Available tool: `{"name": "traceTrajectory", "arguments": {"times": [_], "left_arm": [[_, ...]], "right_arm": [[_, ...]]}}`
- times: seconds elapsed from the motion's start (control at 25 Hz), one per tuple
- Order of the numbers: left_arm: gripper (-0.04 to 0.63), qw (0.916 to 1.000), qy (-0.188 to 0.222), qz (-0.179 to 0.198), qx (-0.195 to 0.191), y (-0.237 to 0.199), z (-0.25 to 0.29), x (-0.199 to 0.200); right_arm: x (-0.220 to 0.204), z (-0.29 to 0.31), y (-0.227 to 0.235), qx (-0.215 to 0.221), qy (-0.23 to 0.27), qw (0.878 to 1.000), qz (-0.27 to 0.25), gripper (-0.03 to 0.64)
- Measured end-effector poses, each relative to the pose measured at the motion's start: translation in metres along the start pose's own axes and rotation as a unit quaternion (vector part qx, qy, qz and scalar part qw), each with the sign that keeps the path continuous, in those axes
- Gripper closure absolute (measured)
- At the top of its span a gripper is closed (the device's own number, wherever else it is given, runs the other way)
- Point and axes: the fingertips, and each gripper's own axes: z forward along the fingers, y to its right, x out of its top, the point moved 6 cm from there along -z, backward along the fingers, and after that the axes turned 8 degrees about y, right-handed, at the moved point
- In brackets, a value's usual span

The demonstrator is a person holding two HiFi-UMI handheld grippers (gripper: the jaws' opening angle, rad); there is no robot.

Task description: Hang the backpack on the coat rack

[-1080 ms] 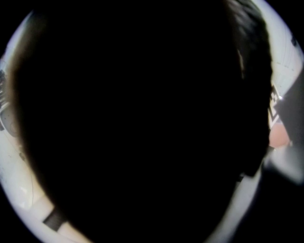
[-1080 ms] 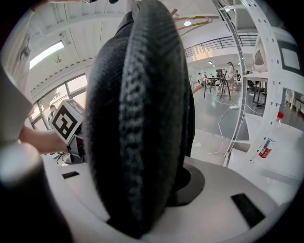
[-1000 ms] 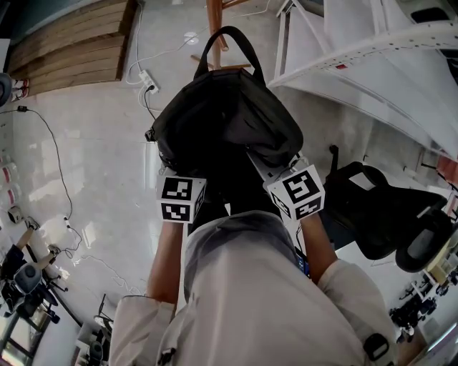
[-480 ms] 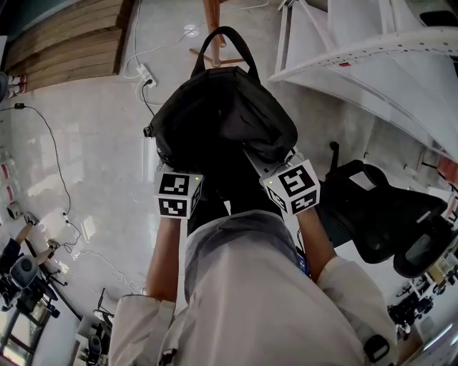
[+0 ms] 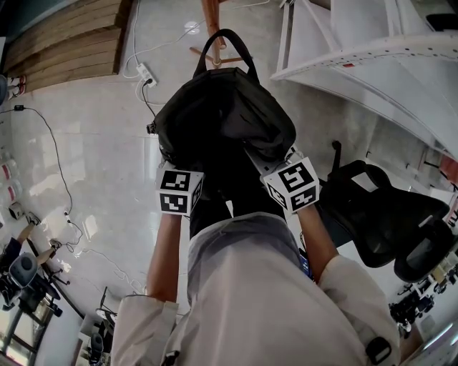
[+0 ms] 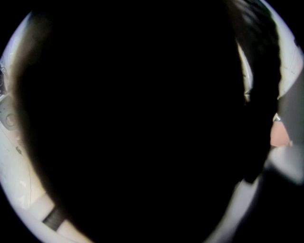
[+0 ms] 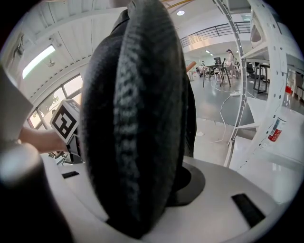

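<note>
At lower centre of the head view, the left gripper (image 5: pixel 175 173) and right gripper (image 5: pixel 276 166) reach under a black backpack (image 5: pixel 222 121) that fills mid-frame. The right gripper clamps a padded shoulder strap (image 7: pixel 137 118), which stands upright between its jaws. Dark fabric blacks out the left gripper view, so its grip cannot be told; its jaws have just been opening. Beyond, the backpack's top handle (image 5: pixel 226 33) loops beside the wooden coat rack (image 5: pixel 212 16) at the top edge.
</note>
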Motion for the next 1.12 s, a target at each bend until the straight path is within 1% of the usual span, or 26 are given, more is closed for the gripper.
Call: {"name": "traceTrajectory", "arguments": {"times": [0.52,0.72,0.84,1.12], "left_arm": [[0.465,0.9994,-0.027,-0.018,-0.008,-0.010,0.025,-0.014],[0.465,0.9993,-0.031,-0.018,-0.010,-0.015,0.035,-0.018],[0.463,0.9989,-0.040,-0.023,-0.006,-0.020,0.041,-0.023],[0.462,0.9984,-0.045,-0.034,-0.002,-0.022,0.055,-0.031]], "right_arm": [[-0.014,0.022,0.019,0.006,-0.025,1.000,0.008,0.460],[-0.020,0.030,0.026,0.005,-0.029,0.999,0.014,0.460],[-0.026,0.039,0.030,0.010,-0.034,0.999,0.019,0.459],[-0.036,0.047,0.041,0.013,-0.046,0.999,0.021,0.457]]}}
